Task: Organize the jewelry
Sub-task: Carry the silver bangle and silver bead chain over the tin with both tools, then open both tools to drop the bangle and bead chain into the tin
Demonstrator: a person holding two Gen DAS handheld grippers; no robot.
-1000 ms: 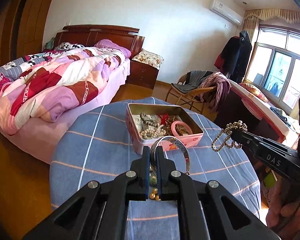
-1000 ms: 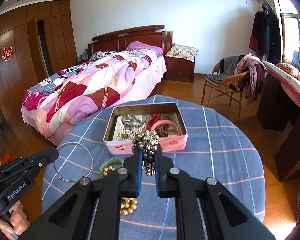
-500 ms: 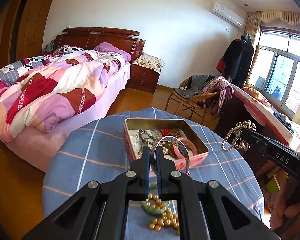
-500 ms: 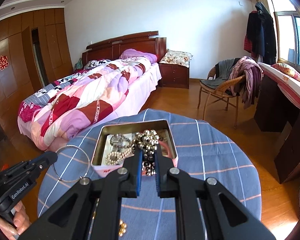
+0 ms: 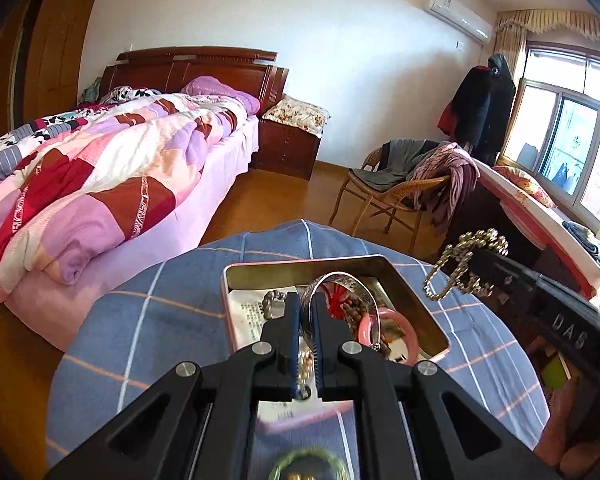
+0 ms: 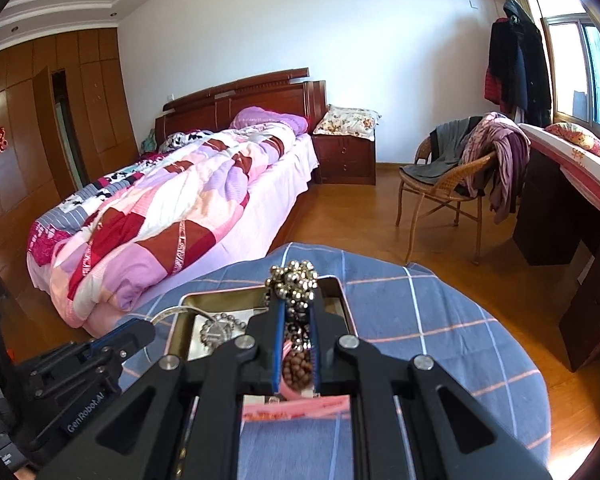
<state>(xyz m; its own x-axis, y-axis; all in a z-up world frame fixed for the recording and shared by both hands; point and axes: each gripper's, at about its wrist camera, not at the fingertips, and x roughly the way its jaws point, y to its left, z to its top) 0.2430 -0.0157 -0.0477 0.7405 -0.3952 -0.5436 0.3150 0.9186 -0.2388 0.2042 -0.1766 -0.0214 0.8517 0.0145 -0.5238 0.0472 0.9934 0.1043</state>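
A pink tin (image 5: 300,261) with its lid off stands on the blue checked tablecloth (image 5: 160,320); it holds bead strings and a pink bangle (image 5: 385,330). My left gripper (image 5: 307,308) is shut on a silver bangle (image 5: 342,279) and holds it over the tin. In from the right comes my right gripper (image 5: 476,260), shut on a gold-coloured bead chain (image 5: 458,270) that hangs in loops near the tin's right rim. In the right wrist view the right gripper (image 6: 295,304) clamps the bead chain (image 6: 295,276) above the tin (image 6: 220,296), and the left gripper (image 6: 146,326) is at the lower left.
A green bangle (image 5: 308,467) lies on the cloth near the table's front edge. Beyond the table are a bed (image 6: 172,216) on the left, a wicker chair (image 6: 444,192) draped with clothes, and a dark desk (image 6: 552,216) on the right.
Both grippers have moved forward over the tin, each still clamped on its piece. The green bangle and the loose gold beads have slid down to the bottom edge of the left wrist view.
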